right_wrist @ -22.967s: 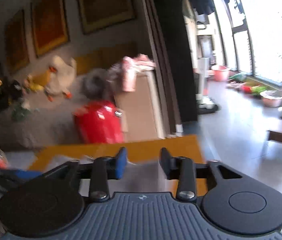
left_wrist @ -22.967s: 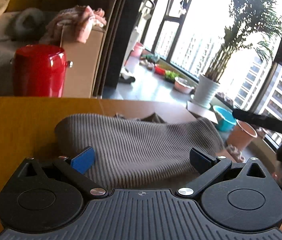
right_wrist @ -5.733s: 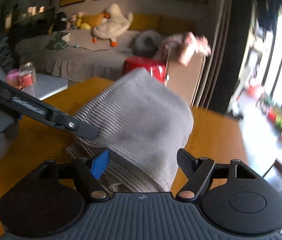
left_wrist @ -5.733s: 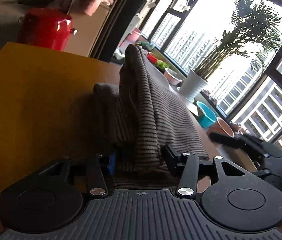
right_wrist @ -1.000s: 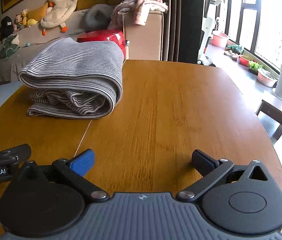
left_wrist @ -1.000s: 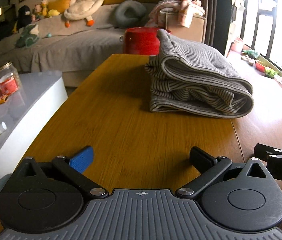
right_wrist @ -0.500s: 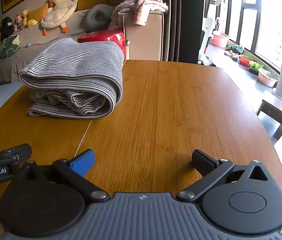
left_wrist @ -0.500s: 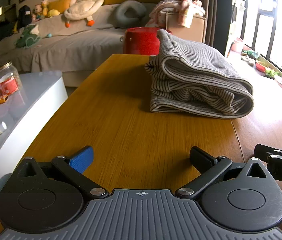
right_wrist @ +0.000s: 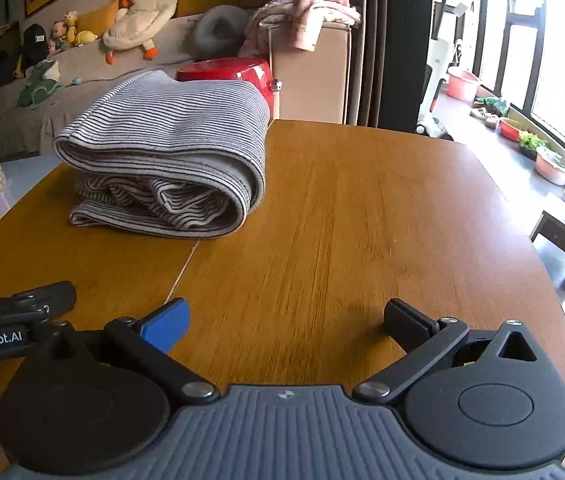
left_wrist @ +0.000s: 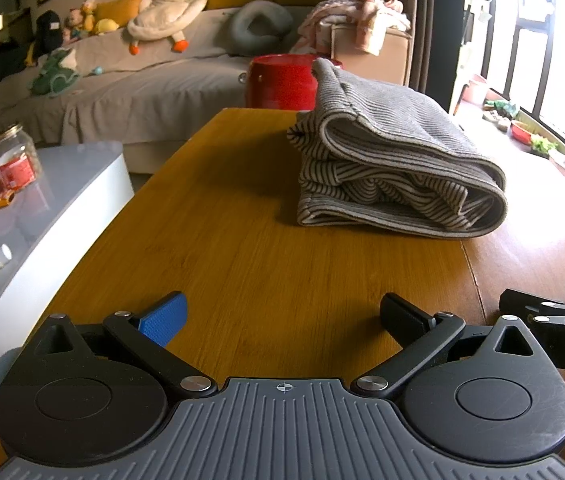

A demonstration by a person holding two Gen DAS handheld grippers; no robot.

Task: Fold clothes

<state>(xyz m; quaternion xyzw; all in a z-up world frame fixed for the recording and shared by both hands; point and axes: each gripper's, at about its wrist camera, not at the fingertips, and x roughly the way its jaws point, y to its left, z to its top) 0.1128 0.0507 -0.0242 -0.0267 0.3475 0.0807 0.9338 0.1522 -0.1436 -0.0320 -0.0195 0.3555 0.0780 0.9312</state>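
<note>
A: Your left claw (left_wrist: 282,316) has its jaws spread wide with nothing between them, low over the table (left_wrist: 242,248). How is your right one?

B: Your right claw (right_wrist: 286,320) is the same, wide apart and empty above bare wood. In the left view it pokes in at 3 o'clock, just beside your left claw.

A: Where is the shirt (left_wrist: 394,168)?

B: From your left claw it lies at 1 o'clock, well apart from the fingers, folded into a thick striped bundle with its rolled end to the right. From your right claw the same bundle (right_wrist: 166,160) sits at 11 o'clock, flat on the table.

A: And past it?

B: A red pot (left_wrist: 282,80) at 12 o'clock behind the shirt, then a sofa (left_wrist: 122,80) with a plush duck (left_wrist: 170,16). A jar (left_wrist: 16,156) stands on the white side table (left_wrist: 62,200) at your left claw's 9 o'clock.
</note>
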